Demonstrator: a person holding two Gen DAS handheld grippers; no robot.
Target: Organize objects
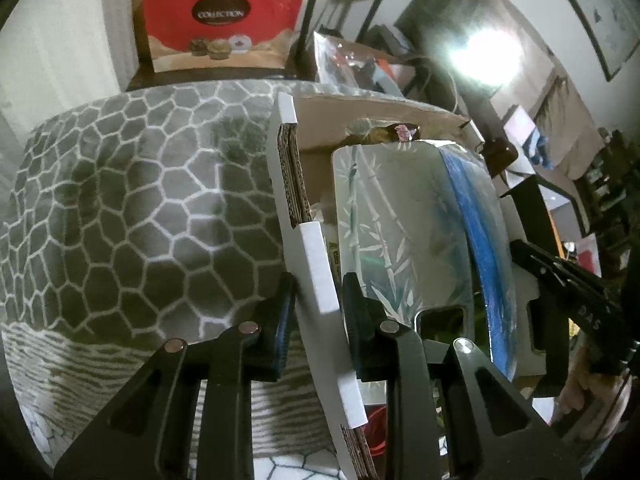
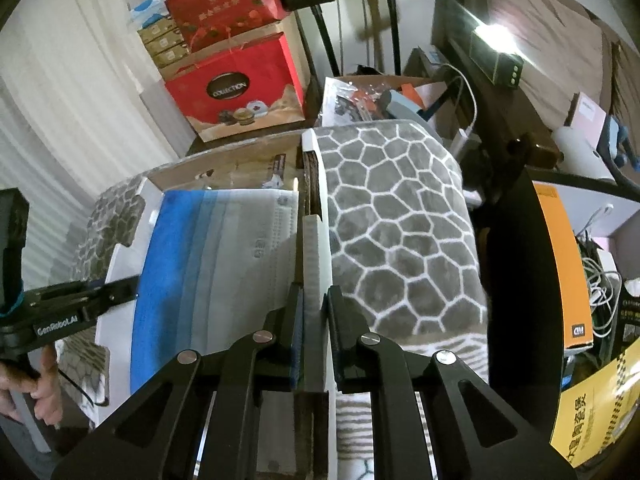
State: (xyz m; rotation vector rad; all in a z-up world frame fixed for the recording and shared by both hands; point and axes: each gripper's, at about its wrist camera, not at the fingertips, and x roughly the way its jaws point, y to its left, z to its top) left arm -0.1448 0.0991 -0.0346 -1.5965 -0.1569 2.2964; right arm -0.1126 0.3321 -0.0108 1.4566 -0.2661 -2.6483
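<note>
A white cardboard box (image 1: 310, 256) rests on a grey honeycomb-patterned blanket (image 1: 132, 208). My left gripper (image 1: 316, 320) is shut on the box's left wall. My right gripper (image 2: 314, 320) is shut on the box's right wall (image 2: 316, 240). Inside the box lie a silvery pack with a bamboo print (image 1: 396, 216) and a blue-and-white pack of face masks (image 2: 216, 264). The masks also show in the left wrist view (image 1: 484, 240). Each gripper shows in the other's view, at the opposite wall.
A red "Collection" gift bag (image 2: 236, 92) stands behind the blanket, with more boxes stacked above it. A cluttered cardboard box (image 2: 380, 96) sits behind right. A dark cabinet edge and an orange box (image 2: 560, 264) stand at the right, with cables and a yellow box beyond.
</note>
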